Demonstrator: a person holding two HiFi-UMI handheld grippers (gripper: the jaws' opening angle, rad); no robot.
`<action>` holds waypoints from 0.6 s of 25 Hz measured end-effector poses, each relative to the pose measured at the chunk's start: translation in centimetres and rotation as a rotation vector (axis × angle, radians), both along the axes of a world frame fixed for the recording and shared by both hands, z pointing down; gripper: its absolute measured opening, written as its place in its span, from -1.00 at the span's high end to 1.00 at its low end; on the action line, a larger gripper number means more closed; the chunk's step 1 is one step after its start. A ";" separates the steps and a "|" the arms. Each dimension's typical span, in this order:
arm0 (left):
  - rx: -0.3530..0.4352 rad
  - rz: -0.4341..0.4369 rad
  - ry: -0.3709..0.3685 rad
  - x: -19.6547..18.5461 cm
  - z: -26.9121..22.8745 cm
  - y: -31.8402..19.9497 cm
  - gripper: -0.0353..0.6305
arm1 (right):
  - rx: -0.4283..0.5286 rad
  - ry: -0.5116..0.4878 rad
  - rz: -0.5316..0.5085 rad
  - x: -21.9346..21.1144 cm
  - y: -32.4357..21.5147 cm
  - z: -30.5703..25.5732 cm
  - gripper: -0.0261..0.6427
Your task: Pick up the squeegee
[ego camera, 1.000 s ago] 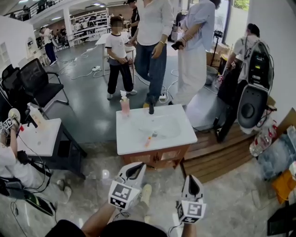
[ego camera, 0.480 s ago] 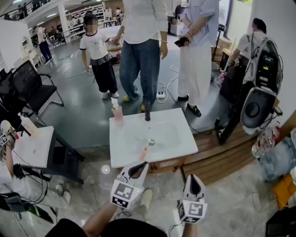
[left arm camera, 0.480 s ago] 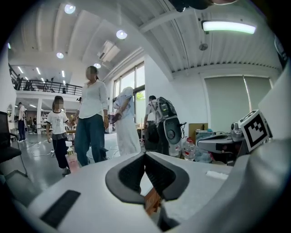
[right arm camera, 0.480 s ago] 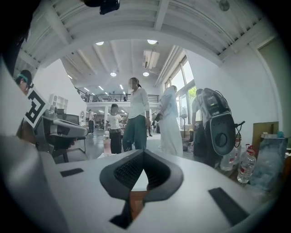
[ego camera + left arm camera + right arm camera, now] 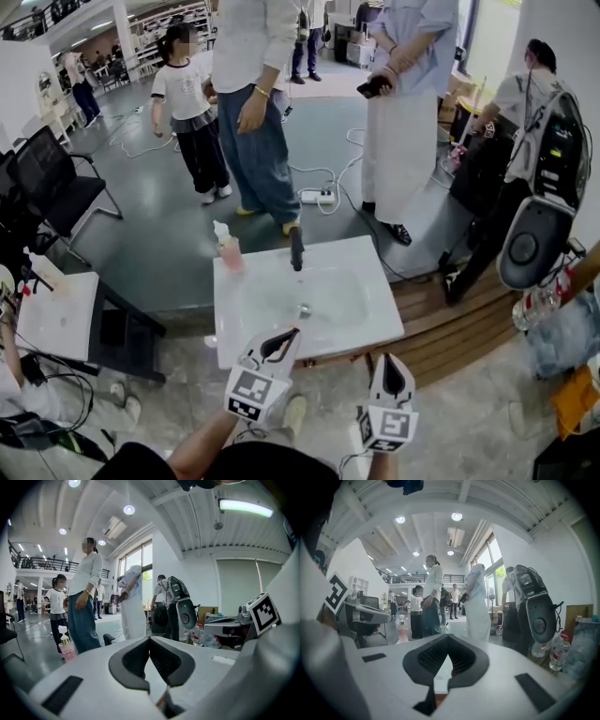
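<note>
Both pressed together, empty: left tool [image 5: 286, 337], right tool [image 5: 393, 367]; approach step. Orange sliver, probably the squeegee [image 5: 161, 700], lies by worktop [image 5: 366, 309] near edge. Next: spread one tool, reach in.

White table [image 5: 370, 300] with a shallow sink dip in the middle, pink soap bottle [image 5: 227, 251] standing on its far left corner, black tap [image 5: 297, 249] upright at the far edge, small drain [image 5: 303, 309] in the dip
</note>
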State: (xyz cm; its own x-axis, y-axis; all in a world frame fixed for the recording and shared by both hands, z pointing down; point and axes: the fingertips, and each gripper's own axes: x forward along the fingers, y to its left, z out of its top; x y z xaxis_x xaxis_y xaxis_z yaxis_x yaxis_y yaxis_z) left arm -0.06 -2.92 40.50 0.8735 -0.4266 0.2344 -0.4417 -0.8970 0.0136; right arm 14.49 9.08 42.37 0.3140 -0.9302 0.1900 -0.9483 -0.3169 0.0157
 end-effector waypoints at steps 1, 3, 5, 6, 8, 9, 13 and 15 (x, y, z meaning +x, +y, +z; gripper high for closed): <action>-0.003 -0.001 -0.002 0.4 0.2 -0.8 0.88 | -0.004 -0.001 -0.002 0.3 -0.9 0.1 0.93; -0.012 -0.002 -0.006 0.9 0.6 -2.3 0.88 | -0.023 -0.001 -0.008 0.9 -2.6 0.2 0.93; -0.020 -0.003 -0.010 1.3 0.9 -3.7 0.88 | -0.030 0.000 -0.012 1.3 -4.3 0.4 0.93; -0.023 -0.004 -0.012 1.5 1.0 -4.5 0.88 | -0.022 0.002 -0.013 1.5 -5.1 0.4 0.93; -0.030 -0.009 -0.013 1.8 1.3 -5.9 0.88 | -0.021 0.001 -0.017 2.0 -6.6 0.8 0.93; -0.037 -0.013 -0.013 1.9 1.5 -6.5 0.88 | -0.025 0.000 -0.020 2.2 -7.3 1.0 0.93; -0.050 -0.028 -0.027 2.4 2.6 -8.6 0.88 | -0.032 -0.003 -0.035 3.0 -9.6 1.5 0.93; -0.062 -0.037 -0.037 2.7 3.4 -9.4 0.88 | -0.038 -0.007 -0.047 3.3 -10.7 2.0 0.93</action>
